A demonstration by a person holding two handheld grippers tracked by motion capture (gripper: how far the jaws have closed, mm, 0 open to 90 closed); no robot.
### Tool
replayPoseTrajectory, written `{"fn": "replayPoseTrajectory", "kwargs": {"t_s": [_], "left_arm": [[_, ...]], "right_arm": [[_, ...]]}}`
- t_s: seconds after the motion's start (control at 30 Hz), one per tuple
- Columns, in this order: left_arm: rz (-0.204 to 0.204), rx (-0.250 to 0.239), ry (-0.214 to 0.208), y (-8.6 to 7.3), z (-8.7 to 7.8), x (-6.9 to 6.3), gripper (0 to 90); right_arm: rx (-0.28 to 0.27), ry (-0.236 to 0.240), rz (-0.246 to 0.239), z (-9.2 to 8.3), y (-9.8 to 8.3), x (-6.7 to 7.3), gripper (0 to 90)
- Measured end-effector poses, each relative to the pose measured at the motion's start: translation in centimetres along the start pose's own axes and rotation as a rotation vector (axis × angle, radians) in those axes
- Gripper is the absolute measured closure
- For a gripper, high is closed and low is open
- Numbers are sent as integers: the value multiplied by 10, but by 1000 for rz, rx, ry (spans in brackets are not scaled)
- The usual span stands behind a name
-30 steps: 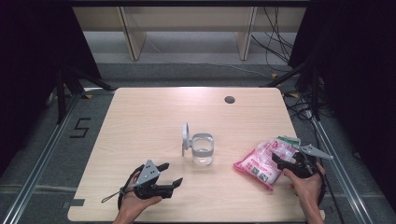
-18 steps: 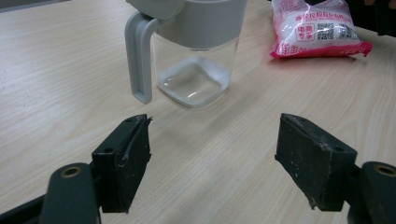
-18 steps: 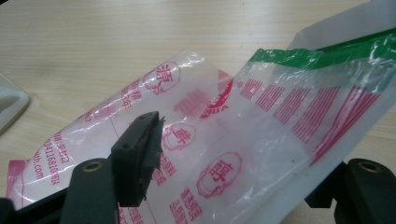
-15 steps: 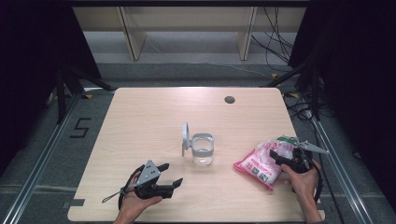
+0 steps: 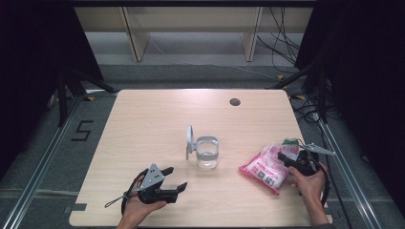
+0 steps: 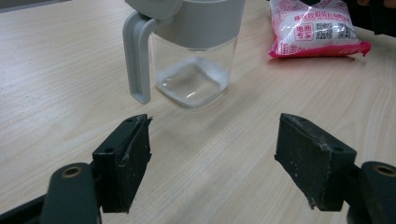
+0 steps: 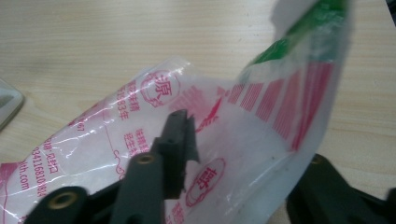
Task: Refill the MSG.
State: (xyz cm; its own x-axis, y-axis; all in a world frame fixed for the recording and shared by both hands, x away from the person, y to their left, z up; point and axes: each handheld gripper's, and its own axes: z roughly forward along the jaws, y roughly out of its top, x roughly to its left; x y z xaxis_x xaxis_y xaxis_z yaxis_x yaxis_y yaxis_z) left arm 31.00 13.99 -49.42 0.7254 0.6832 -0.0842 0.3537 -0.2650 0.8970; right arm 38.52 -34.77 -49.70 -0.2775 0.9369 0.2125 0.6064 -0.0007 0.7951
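The right gripper (image 5: 292,162) has just squeezed its jaws onto the pink bag (image 5: 265,167) lying at the table's (image 5: 143,124) right side beside the glass jar (image 5: 207,152), so lifting it looks next, while the left gripper (image 5: 171,179) waits open.

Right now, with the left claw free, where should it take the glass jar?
Likely the grey handle, coming level from the person's side. It stands upright and clear of the clear jar wall, facing the open left claw; the handle is slim enough to pinch, while the body is wide and smooth.
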Motion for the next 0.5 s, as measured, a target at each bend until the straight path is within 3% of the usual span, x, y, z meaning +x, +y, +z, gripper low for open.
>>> {"fn": "replayPoseTrajectory", "kwargs": {"t_s": [0.03,0.1,0.13,0.17,0.2,0.23,0.27,0.33,0.43,0.5], "left_arm": [[2,-2,-3,0,0,0,256],[2,-1,-3,0,0,0,256],[2,-1,-3,0,0,0,256],[2,-1,-3,0,0,0,256],[1,-2,-3,0,0,0,256],[0,-5,-6,0,0,0,256],[-2,-7,-9,0,0,0,256],[1,-3,-4,0,0,0,257],[2,-1,-7,0,0,0,259],[0,-2,-13,0,1,-1,260]], "right_arm": [[14,22,-15,-1,1,-1,707],[23,18,-49,-1,1,-1,774],[23,18,-49,-1,1,-1,774],[3,31,-12,-1,0,5,839],[-12,31,-57,-1,1,2,862],[-11,44,-60,-2,1,3,880],[-10,57,-13,-3,1,9,898],[-27,52,-100,-3,2,7,900],[-44,53,-75,-8,5,14,900],[-73,72,-114,-10,8,16,900]]}}
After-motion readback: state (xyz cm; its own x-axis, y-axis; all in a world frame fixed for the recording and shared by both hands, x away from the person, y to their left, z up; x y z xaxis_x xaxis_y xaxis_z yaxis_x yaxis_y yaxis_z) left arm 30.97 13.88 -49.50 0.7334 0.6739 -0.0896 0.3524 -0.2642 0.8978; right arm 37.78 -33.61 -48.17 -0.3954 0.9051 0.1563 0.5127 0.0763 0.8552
